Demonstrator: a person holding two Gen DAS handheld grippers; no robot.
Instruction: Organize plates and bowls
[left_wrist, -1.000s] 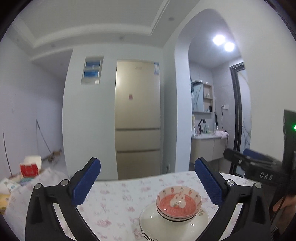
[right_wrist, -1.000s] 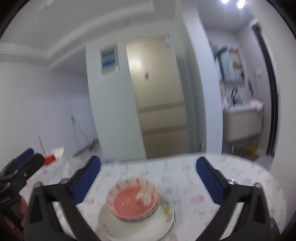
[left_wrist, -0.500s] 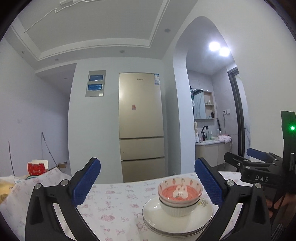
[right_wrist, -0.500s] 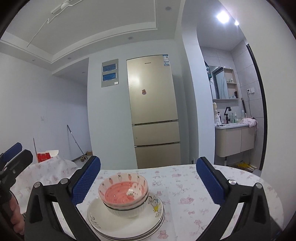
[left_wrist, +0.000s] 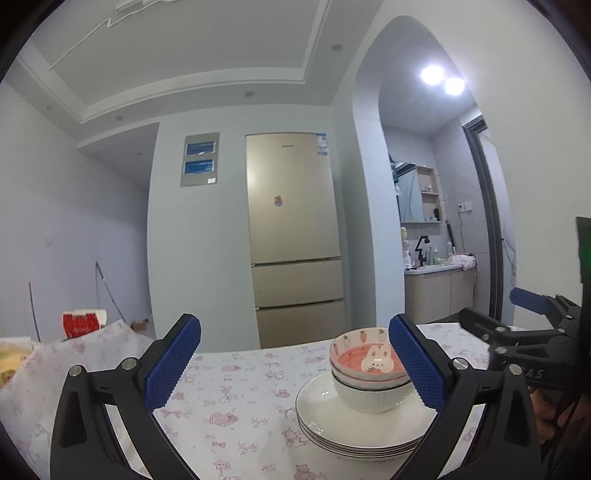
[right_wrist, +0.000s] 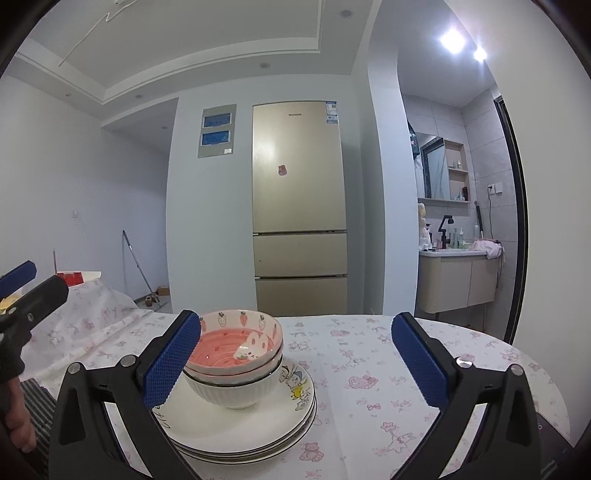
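Both grippers are held wide apart at the jaws with nothing between them. Seen through the left wrist camera, the left gripper (left_wrist: 293, 363) fills the lower part of the frame, its blue pads (left_wrist: 173, 362) spread far to either side, and the stack of plates (left_wrist: 354, 430) is found at the lower right, resting on the flowered tablecloth (left_wrist: 240, 402). On the plates a white ribbed bowl (left_wrist: 369, 397) is nested under a pink bowl with a rabbit (left_wrist: 369, 360), whose right rim is partly hidden behind the right-hand pad. The other tool is glimpsed at the right edge of that frame, apart from the stack. Seen through the right wrist camera, the right gripper (right_wrist: 295, 358) is likewise spread, and the same stack sits at the lower left, the pink bowl (right_wrist: 236, 341) uppermost, the white bowl (right_wrist: 232, 389) beneath it, and the plates (right_wrist: 251, 424) lowest, with a cartoon print showing on the top plate. The left-hand pad (right_wrist: 171, 358) overlaps the bowl's near rim in the frame; whether it touches cannot be told. The stacking appears largely done, so the step in hand is judged to be a withdrawal or a final check. If so, each tool would best be drawn back level and slowly, kept clear of the bowl rims, since nested glazed bowls on smooth plates could be expected to slide if nudged.
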